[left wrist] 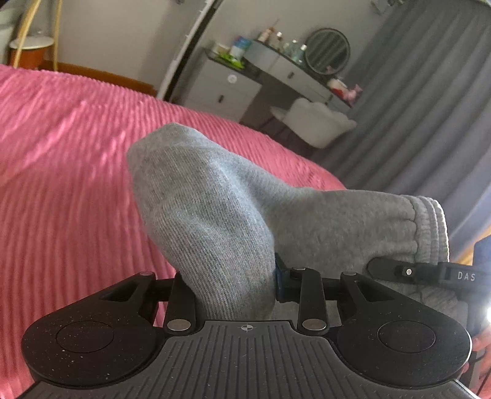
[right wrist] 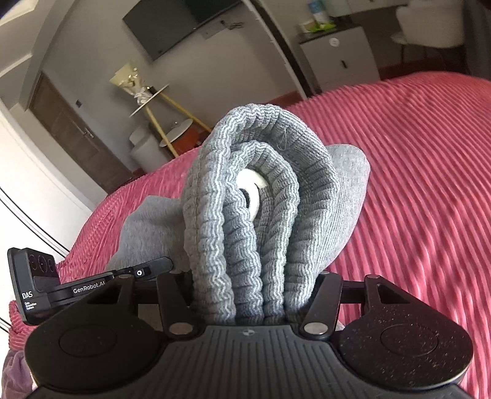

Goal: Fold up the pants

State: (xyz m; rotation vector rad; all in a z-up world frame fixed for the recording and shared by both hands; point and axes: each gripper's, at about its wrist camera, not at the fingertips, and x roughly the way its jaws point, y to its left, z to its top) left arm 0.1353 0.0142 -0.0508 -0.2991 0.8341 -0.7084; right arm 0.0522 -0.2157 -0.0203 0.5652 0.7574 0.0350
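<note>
Two claws clamped on pants point(left wrist: 214, 199): left point(left wrist: 228, 282) on plain edge, right point(right wrist: 254, 294) on waistband point(right wrist: 245, 184); fabric spans between, above bed point(left wrist: 61, 184)

Bedroom. Pink ribbed bedspread point(left wrist: 70, 184) fills foreground. Grey walls; grey curtains point(left wrist: 423, 101) at right. White vanity desk point(left wrist: 294, 76) w/ round mirror point(left wrist: 327, 50), white chair point(left wrist: 319, 122). Wall TV point(right wrist: 175, 21), dark wood door point(right wrist: 76, 135), tripod shelf stand point(right wrist: 159, 104).

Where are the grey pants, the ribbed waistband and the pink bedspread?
grey pants point(left wrist: 202, 196), left wrist view, bunched leg fabric.
ribbed waistband point(right wrist: 245, 214), right wrist view, folded elastic band.
pink bedspread point(right wrist: 429, 184), right wrist view, bare ridged surface.
</note>
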